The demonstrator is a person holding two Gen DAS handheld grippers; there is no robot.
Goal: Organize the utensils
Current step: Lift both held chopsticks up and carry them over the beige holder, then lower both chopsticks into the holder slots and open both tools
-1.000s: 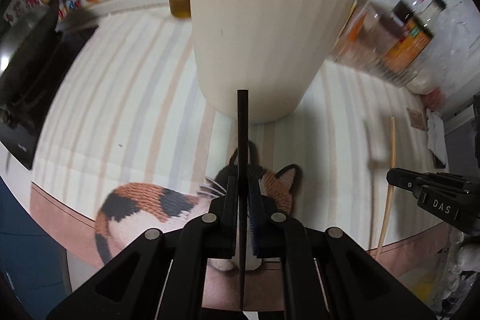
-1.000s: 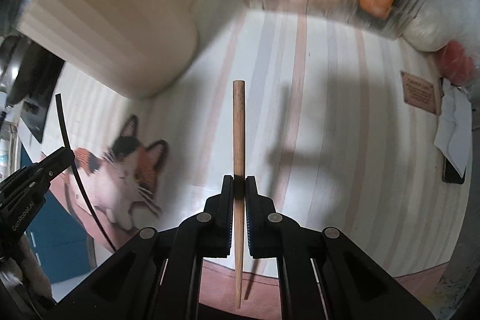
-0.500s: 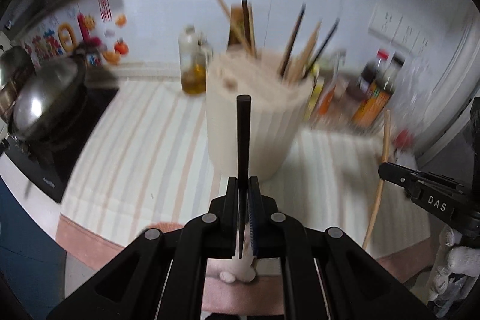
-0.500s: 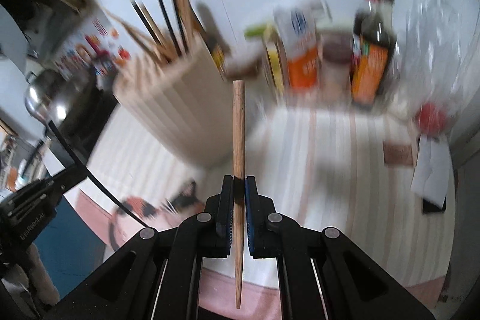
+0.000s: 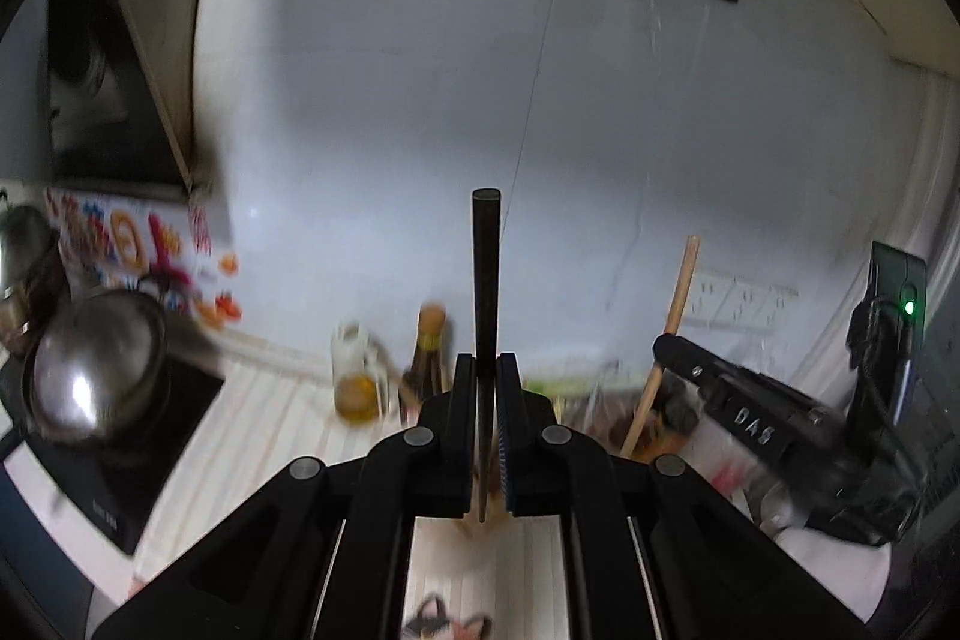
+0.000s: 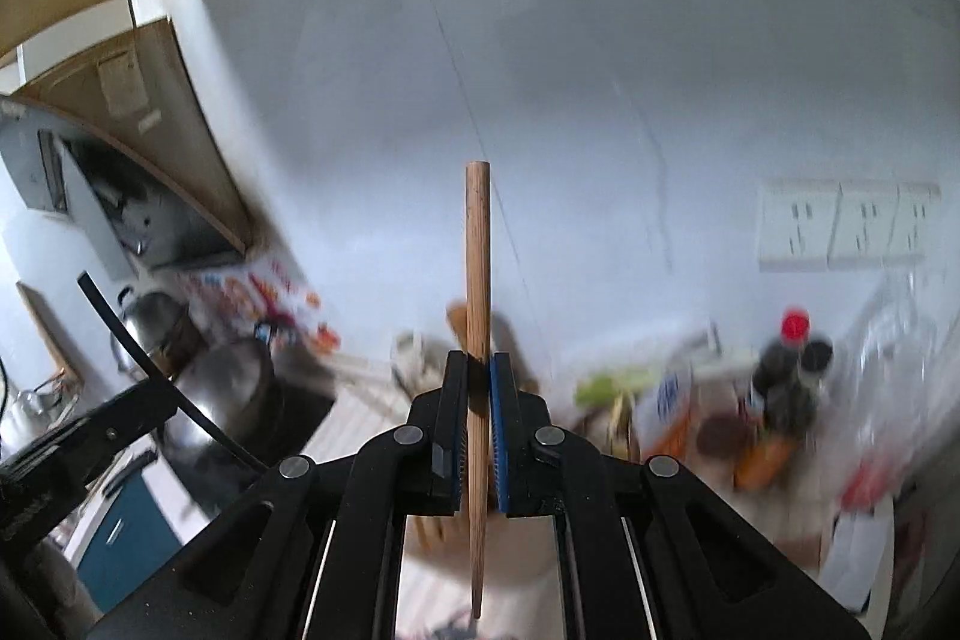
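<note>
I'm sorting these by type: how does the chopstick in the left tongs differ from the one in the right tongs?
The black chopstick is dark and glossy; the wooden chopstick is light brown with visible grain. The black one looks slimmer, the wooden one thicker. Both are clamped mid-length, the black in the left tongs, the wooden in the right tongs, and both point up.

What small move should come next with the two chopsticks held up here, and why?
Probably lower both over the holder. The left tool is shut on a black chopstick and the right tool on a wooden chopstick, both raised before the wall. The holder is only a blurred sliver below the right tool, so tilt down to sight it first.
</note>
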